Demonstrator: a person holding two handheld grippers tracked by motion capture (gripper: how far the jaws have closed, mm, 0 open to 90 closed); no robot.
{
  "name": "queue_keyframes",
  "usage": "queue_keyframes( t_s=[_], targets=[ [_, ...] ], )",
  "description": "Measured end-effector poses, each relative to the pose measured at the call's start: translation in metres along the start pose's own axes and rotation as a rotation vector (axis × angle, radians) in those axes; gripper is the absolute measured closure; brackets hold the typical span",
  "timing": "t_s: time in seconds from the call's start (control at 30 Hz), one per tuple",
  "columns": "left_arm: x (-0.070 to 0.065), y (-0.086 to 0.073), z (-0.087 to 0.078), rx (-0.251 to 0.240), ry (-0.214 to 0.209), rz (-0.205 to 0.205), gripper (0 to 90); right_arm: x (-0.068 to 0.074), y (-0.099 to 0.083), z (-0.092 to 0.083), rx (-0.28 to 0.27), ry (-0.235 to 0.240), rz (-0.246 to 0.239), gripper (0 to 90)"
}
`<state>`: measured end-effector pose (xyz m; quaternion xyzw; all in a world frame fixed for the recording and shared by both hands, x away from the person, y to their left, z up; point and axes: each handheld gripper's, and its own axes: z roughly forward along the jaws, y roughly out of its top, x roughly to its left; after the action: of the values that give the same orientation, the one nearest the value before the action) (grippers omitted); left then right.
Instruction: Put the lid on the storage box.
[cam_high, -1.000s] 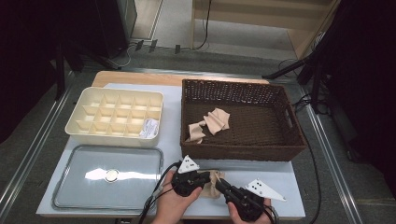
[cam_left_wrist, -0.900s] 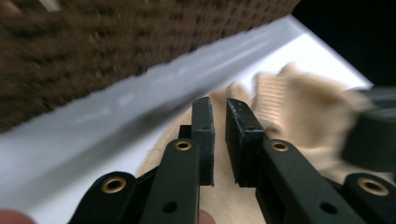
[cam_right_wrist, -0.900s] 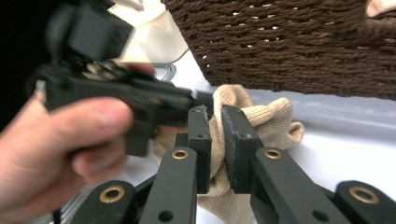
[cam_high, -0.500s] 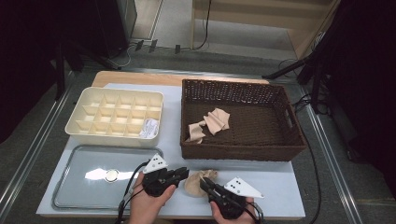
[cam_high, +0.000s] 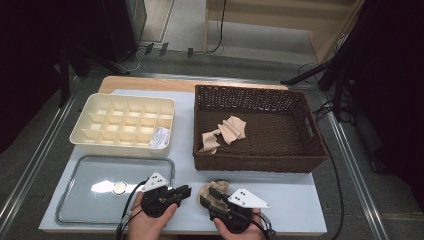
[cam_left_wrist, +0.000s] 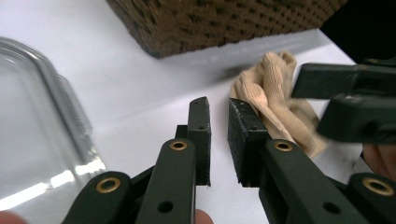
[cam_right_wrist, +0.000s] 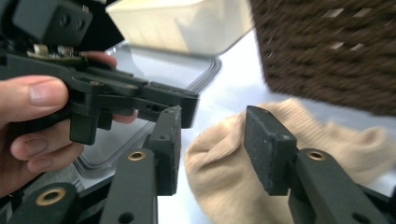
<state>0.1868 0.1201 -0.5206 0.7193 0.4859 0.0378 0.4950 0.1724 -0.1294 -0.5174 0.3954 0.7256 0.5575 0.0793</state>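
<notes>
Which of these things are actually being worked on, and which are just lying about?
In use: beige sock on the table; right gripper over it, jaws just opened; left gripper beside it.

Lying about: wicker basket holding socks, divided tray, metal tray.

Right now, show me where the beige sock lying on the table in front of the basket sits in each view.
High view: the beige sock lies bottom centre, just before the wicker basket.
Left gripper view: the sock is right of centre, below the basket.
Right gripper view: the sock is low centre, under the basket.
Shared landmark: the basket.
</notes>
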Motion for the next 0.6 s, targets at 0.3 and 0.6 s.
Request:
queue_keyframes(
  t_s=[0.3, 0.6],
  targets=[
    [-0.013, 0.001, -0.002, 0.014, -0.088, -0.017, 78.7, -0.032, -0.005, -0.039, -0.034, -0.153, 0.09, 60.1],
    [-0.024, -0.001, 0.005, -0.001, -0.097, 0.013, 65.9, -0.033, -0.025, -0.034, 0.003, -0.171, 0.15, 56.4]
  ],
)
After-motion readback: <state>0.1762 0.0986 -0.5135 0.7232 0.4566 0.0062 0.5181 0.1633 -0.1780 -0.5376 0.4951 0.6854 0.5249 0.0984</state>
